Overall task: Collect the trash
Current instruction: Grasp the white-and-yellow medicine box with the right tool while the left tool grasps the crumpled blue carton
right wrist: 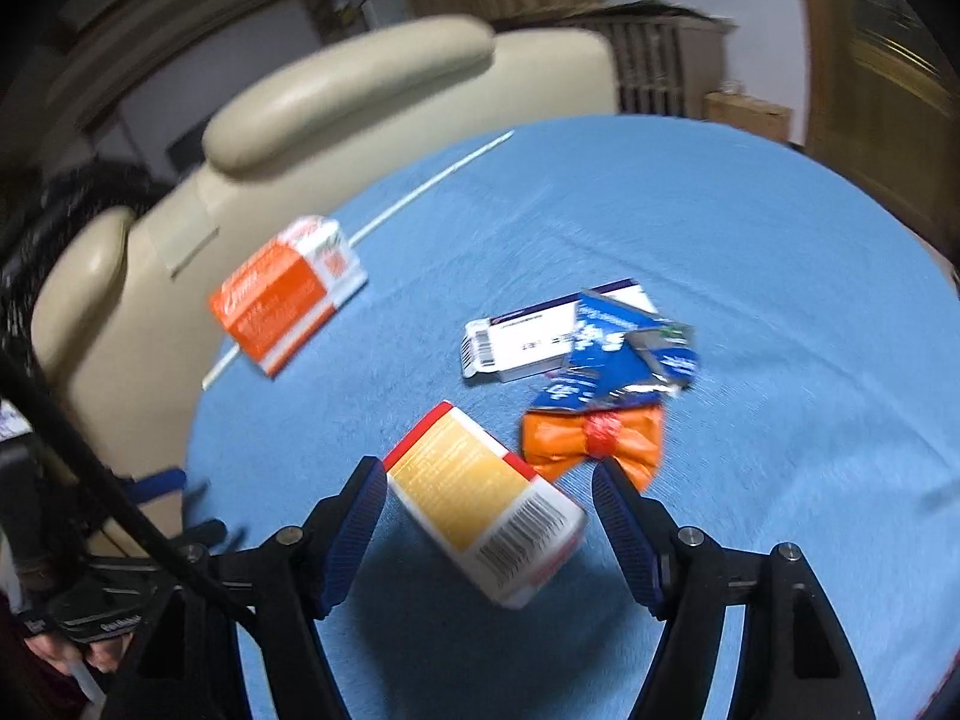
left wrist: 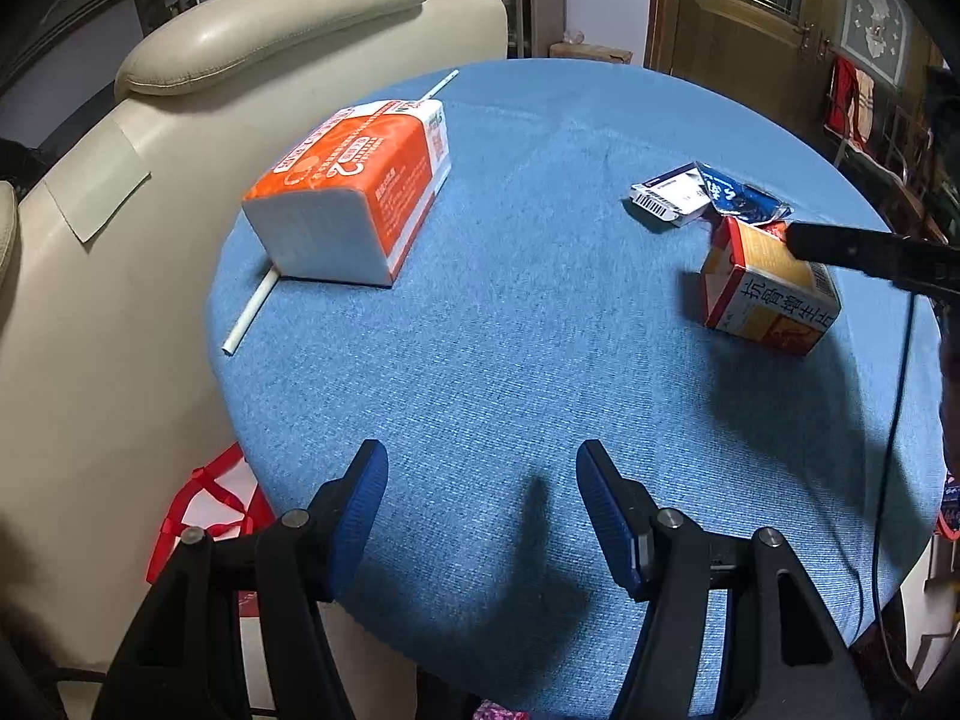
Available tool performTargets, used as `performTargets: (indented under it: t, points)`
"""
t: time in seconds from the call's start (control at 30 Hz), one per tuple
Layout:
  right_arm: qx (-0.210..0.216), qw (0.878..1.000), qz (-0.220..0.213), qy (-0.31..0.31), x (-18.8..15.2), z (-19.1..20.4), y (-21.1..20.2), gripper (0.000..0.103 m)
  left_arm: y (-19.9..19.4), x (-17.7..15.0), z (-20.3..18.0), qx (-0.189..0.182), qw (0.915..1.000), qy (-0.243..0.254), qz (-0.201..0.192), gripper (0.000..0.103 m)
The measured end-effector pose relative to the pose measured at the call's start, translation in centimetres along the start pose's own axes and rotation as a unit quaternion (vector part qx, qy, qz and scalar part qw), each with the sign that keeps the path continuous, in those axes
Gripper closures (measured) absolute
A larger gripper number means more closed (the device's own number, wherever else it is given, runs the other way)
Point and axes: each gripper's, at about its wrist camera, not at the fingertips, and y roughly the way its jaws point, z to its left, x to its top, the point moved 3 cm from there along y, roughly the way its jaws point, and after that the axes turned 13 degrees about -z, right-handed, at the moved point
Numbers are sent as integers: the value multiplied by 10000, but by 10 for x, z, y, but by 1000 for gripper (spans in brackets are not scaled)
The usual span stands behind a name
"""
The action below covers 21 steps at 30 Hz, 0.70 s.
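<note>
A small yellow and white carton [right wrist: 486,516] with a red edge lies on the blue table between the open fingers of my right gripper [right wrist: 486,474]; it also shows in the left wrist view [left wrist: 771,294], with the right gripper's tip over it. Past it lie an orange wrapper [right wrist: 591,438], a crumpled blue wrapper [right wrist: 624,354] and a flat white box [right wrist: 522,342]. My left gripper [left wrist: 482,462] is open and empty above the table's near side.
An orange and white tissue pack [left wrist: 354,192] rests on a white straw [left wrist: 246,315] at the table's left. A cream leather chair [left wrist: 150,192] stands against the left edge. A red-strapped bag [left wrist: 204,504] hangs below it. A cable [left wrist: 888,450] crosses the right side.
</note>
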Motion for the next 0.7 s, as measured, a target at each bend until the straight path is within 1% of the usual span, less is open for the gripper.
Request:
performTargets:
  t: [0.17, 0.27, 0.33, 0.37, 0.47, 0.6, 0.7]
  points:
    - [300, 9960, 552, -642, -4, 16, 23, 29, 0, 4, 7, 89, 9999, -76, 70, 37]
    - [353, 9940, 651, -803, -13, 21, 27, 29, 3, 7, 9, 127, 9998, -88, 122, 37]
    - [184, 9948, 621, -789, -21, 20, 29, 29, 5, 9, 8, 130, 9998, -80, 145, 37]
    - [126, 9952, 584, -776, -24, 19, 28, 36, 5, 11, 6, 124, 9998, -66, 145, 37]
    - [-38, 9968, 307, -737, -31, 17, 20, 40, 6, 21, 1, 92, 9999, 7, 111, 37]
    - [-52, 9999, 68, -83, -40, 0, -4, 40, 5, 42, -10, -45, 10000, 68, -25, 37]
    - [-188, 9993, -124, 313, -50, -16, -30, 40, 7, 63, -32, -304, 9993, 204, -113, 37]
